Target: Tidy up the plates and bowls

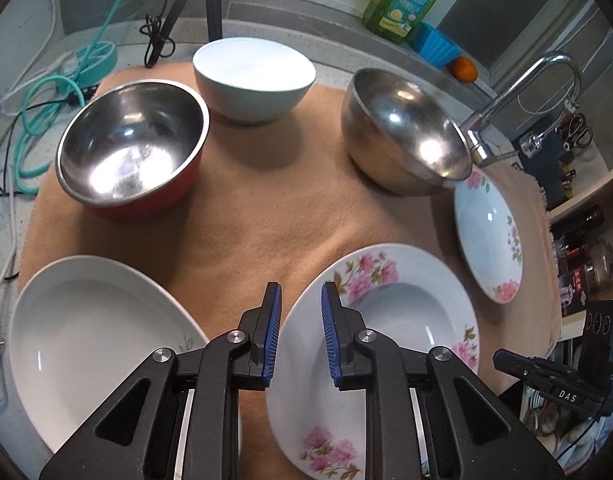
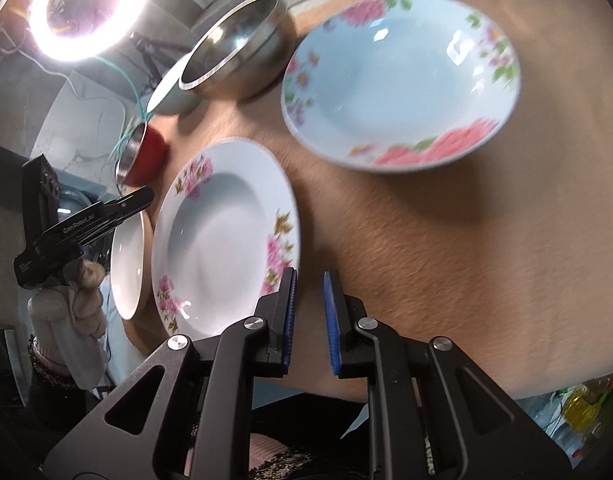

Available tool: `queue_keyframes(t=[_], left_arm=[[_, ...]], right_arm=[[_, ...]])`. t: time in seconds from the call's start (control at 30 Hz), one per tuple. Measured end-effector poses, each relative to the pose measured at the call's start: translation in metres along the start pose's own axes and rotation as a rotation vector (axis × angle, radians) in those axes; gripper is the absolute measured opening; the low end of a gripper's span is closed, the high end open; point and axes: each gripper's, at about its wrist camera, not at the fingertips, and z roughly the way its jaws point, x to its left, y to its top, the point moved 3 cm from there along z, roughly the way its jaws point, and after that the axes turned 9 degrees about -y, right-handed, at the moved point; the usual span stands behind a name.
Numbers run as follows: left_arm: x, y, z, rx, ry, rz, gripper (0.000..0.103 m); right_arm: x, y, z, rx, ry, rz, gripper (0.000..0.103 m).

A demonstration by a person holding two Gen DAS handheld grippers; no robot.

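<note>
The left tool [image 1: 301,300] hangs released, holding nothing, its blue pads apart over the tan cloth [image 1: 246,208] on the desk. A plain white plate [image 1: 90,340] lies to its left, a floral plate [image 1: 386,340] just to its right. Ahead sit a red-sided steel bowl [image 1: 130,148], a pale bowl [image 1: 254,80] and a steel bowl [image 1: 406,136]. The right tool [image 2: 309,288] is also released; a second floral plate [image 2: 402,80] lies ahead of it.
</note>
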Motion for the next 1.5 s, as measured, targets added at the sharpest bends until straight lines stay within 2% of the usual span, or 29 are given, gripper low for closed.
queue_keyframes(t=[0.17, 0.47, 0.53, 0.6, 0.97, 1.3, 1.47, 1.5], left_arm=[[-0.022, 0.005, 0.005, -0.003, -0.050, 0.006, 0.019], [-0.065, 0.013, 0.028, 0.018, -0.136, 0.019, 0.020], [-0.073, 0.014, 0.033, 0.021, -0.143, 0.025, 0.030], [-0.079, 0.015, 0.038, 0.025, -0.154, 0.022, 0.033], [-0.108, 0.024, 0.072, 0.077, -0.176, 0.019, 0.033], [-0.123, 0.030, 0.098, 0.116, -0.193, 0.015, 0.032], [-0.124, 0.032, 0.104, 0.126, -0.187, 0.025, 0.029], [-0.125, 0.033, 0.104, 0.128, -0.190, 0.026, 0.024]], right_arm=[[-0.025, 0.016, -0.020, -0.068, -0.038, 0.031, 0.036], [-0.063, 0.057, -0.035, -0.143, -0.111, 0.049, 0.036], [-0.068, 0.066, -0.035, -0.151, -0.126, 0.043, 0.036], [-0.077, 0.077, -0.035, -0.159, -0.137, 0.041, 0.036], [-0.116, 0.122, -0.016, -0.130, -0.143, 0.046, 0.036], [-0.122, 0.136, 0.008, -0.072, -0.105, 0.034, 0.035], [-0.124, 0.140, 0.014, -0.056, -0.074, 0.037, 0.022], [-0.124, 0.141, 0.015, -0.053, -0.067, 0.038, 0.022]])
